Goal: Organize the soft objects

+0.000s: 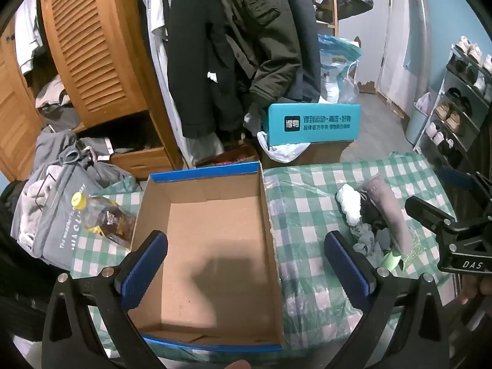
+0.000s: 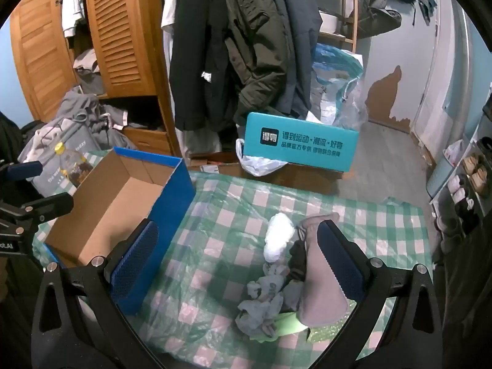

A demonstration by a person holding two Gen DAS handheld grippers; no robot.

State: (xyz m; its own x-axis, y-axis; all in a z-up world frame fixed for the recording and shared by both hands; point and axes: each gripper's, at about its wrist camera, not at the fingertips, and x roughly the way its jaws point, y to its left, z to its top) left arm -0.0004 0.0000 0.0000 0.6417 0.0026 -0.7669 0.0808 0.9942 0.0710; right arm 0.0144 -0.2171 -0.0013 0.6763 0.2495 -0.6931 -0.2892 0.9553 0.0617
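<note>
An empty cardboard box (image 1: 215,246) with blue outer walls (image 2: 172,203) stands on a green checked tablecloth (image 2: 221,215). My left gripper (image 1: 246,270) hovers open above the box with nothing between its fingers. To the box's right lies a pile of soft things: a white fluffy piece (image 2: 278,236), a mauve sock-like piece (image 2: 319,286), a crumpled grey cloth (image 2: 264,301) and a light green item (image 2: 289,326) under them. My right gripper (image 2: 236,264) stands open over the pile's left side; its right finger (image 2: 341,264) is in front of the mauve piece. The same pile (image 1: 378,215) also appears in the left wrist view.
A yellow-capped bottle (image 1: 104,218) lies left of the box beside a grey bag (image 1: 55,215). Behind the table hang dark coats (image 1: 233,46), with a teal box (image 2: 301,146), plastic bags and a wooden louvred wardrobe (image 1: 89,46). A shoe rack (image 1: 455,107) stands at the right.
</note>
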